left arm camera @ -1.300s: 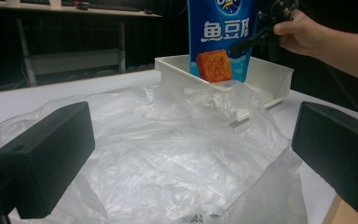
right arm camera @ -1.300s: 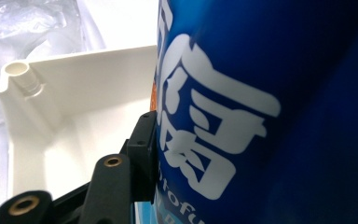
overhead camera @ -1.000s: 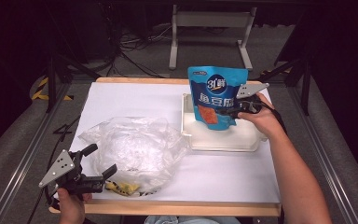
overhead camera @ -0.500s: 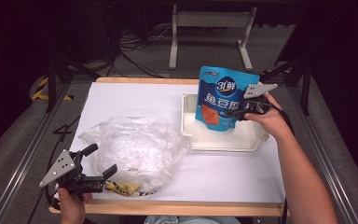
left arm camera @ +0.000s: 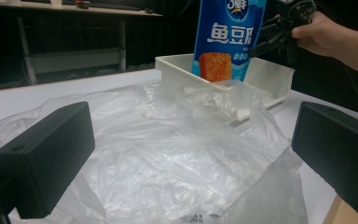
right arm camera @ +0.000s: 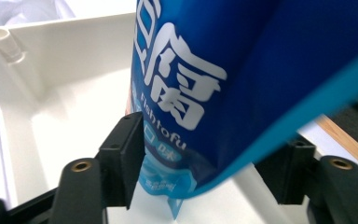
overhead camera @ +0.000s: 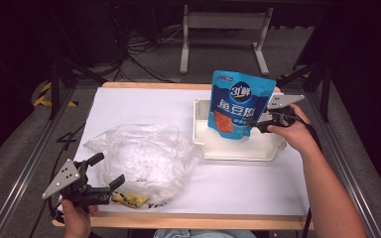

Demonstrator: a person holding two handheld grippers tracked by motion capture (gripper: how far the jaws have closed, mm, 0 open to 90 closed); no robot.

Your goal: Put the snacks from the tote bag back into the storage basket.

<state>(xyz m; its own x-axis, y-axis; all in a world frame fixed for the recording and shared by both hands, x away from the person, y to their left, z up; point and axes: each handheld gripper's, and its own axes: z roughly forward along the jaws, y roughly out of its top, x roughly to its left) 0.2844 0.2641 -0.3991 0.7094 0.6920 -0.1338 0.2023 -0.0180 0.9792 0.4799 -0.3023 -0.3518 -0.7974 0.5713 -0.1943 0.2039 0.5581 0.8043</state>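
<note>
Standing in the white tray [overhead camera: 238, 151], the blue pouch [overhead camera: 240, 106] sits between the right tongs [overhead camera: 258, 124], whose jaws have just been closing; whether they pinch it I cannot tell. The left tongs [overhead camera: 110, 171] gape at the surface's near edge, the clear bag [overhead camera: 144, 158] just ahead.

I count one blue snack pouch [overhead camera: 240, 105], one white tray [overhead camera: 238, 148], one clear plastic bag [overhead camera: 144, 158] and one sheet of white paper [overhead camera: 139, 106] over one table [overhead camera: 188, 221]. I hold two claws: my left gripper [overhead camera: 110, 171] and my right gripper [overhead camera: 256, 123].
</note>
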